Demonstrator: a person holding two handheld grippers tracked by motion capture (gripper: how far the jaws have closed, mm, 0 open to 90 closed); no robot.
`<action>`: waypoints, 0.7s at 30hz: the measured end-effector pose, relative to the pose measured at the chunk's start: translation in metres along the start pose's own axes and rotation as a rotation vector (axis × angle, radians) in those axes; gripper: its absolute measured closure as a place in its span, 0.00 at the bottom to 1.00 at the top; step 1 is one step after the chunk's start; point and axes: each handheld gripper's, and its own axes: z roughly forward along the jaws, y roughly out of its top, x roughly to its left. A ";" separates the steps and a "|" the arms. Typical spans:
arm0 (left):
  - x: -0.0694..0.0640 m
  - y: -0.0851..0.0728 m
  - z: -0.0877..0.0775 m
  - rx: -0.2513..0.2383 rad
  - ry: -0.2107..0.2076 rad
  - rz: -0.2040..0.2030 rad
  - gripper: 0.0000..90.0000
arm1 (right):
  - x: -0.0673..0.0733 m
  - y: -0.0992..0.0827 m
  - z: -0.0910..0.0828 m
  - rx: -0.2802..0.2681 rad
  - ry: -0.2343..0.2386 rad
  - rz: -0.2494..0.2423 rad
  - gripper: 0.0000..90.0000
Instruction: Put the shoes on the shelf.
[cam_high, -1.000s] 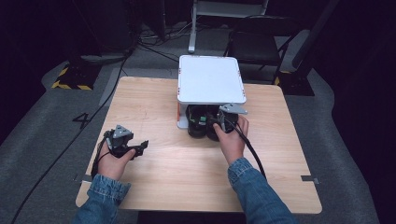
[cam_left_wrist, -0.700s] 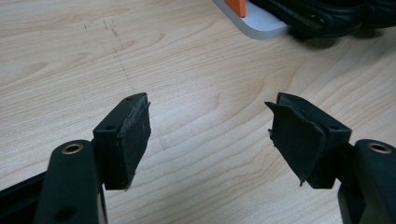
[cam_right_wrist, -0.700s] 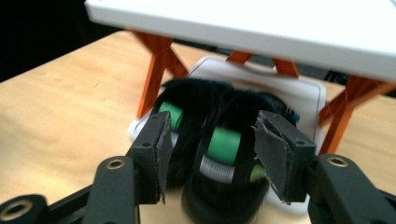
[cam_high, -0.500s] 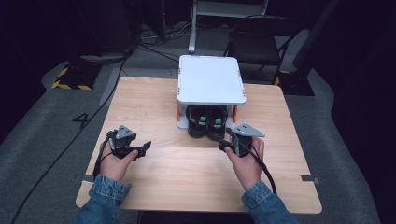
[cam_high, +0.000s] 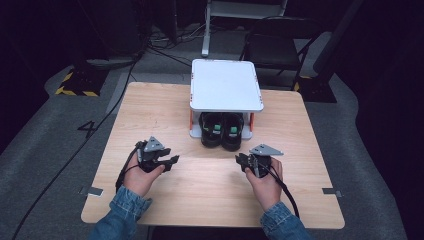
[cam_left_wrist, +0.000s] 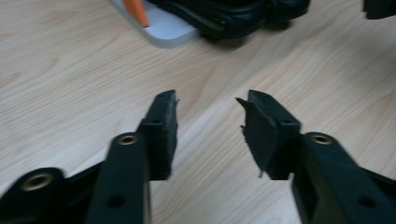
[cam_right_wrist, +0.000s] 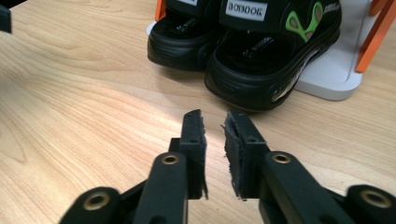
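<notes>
A pair of black sandals (cam_high: 222, 131) with green marks stands on the lower shelf of a white two-tier rack (cam_high: 225, 85) at the table's middle back. In the right gripper view the sandals (cam_right_wrist: 261, 60) lie just ahead of my right gripper (cam_right_wrist: 214, 116), clear of its jaws. Those jaws have just been closing to a narrow gap with nothing between them. My left gripper (cam_high: 172, 161) rests low over bare wood at the front left. Its jaws (cam_left_wrist: 210, 100) have also just been closing and stand partly apart, empty. My right gripper (cam_high: 241, 161) sits front right of the rack.
The rack's grey base (cam_right_wrist: 327, 74) and orange posts (cam_right_wrist: 373, 35) stand right behind the sandals. The wooden table (cam_high: 210, 200) lies between the two hands. Chairs, cables and dark floor surround the table.
The right hand has drawn back from the sandals toward the table's front, and its jaws have narrowed. The left hand has shifted a little to the right, its jaws narrower too.
</notes>
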 end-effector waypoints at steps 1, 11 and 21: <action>-0.003 0.002 0.004 0.000 -0.011 -0.002 0.67 | 0.000 0.000 0.000 0.000 0.000 0.000 0.88; -0.027 0.028 0.059 0.010 -0.135 -0.001 0.98 | -0.008 0.000 0.030 0.005 0.039 0.042 0.97; -0.035 0.049 0.108 0.044 -0.141 0.040 0.98 | -0.018 0.002 0.044 0.011 0.004 0.083 1.00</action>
